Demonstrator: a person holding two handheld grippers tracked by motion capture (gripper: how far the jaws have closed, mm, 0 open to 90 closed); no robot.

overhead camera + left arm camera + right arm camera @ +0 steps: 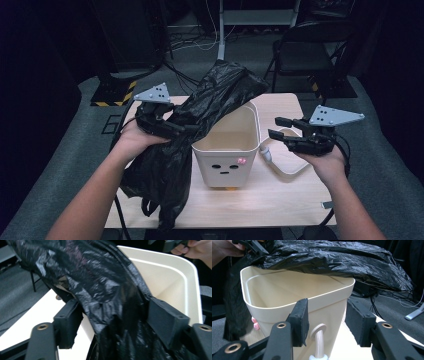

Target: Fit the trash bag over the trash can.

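With left tongs apart around the black bag draped over the bin on the worktop, right tongs apart beside it: risk of bag sliding off, being unclamped.

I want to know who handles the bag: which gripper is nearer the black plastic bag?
Left. The left gripper has the black plastic bag between its jaws; the right gripper hangs open beyond the cream bin, apart from the bag.

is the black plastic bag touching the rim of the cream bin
Touching. In the right gripper view the black plastic bag lies draped on the cream bin's far rim; the left gripper view shows it hanging over the edge.
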